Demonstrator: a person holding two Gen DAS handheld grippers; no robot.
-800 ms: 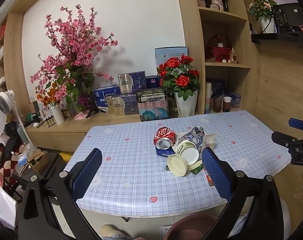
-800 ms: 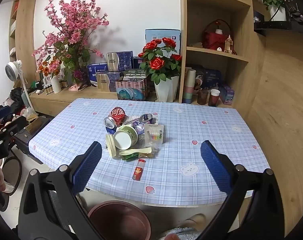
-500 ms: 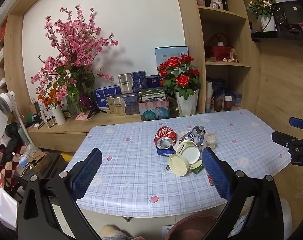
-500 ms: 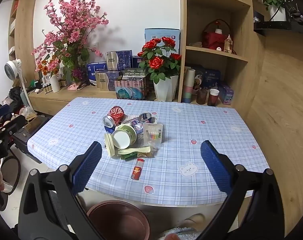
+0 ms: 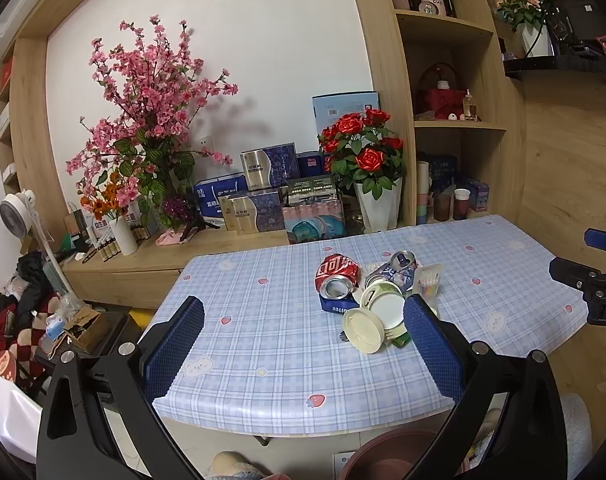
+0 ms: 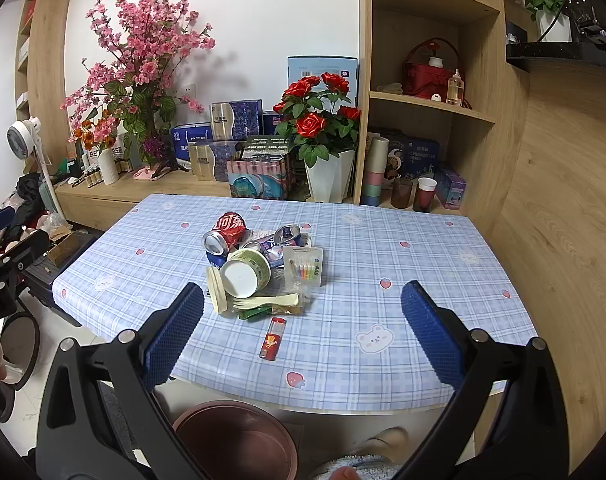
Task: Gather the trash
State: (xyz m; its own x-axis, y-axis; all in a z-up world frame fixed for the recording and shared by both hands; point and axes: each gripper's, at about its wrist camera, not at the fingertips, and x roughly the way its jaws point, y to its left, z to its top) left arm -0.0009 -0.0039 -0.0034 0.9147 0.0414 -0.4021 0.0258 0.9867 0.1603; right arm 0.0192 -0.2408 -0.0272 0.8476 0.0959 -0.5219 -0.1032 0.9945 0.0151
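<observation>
Blue-checked cloth covered the table, and the trash was gathered in a heap near its middle. At the left of the heap a crushed red can was seen lying on its side, with its open end turned toward the near edge. Just in front of it a cream lid stood on edge against a tipped paper bowl, whose white bottom faced the camera. A silver and blue can lay behind the bowl, and a clear packet of small candles was propped just to the right. A pale plastic fork and a green wrapper were placed in front of the bowl, and a small red tube lay apart, nearer the edge. A brown bin was set on the floor below the table edge. The left gripper was held spread wide and empty, short of the table, and the right gripper was likewise spread and empty.
</observation>
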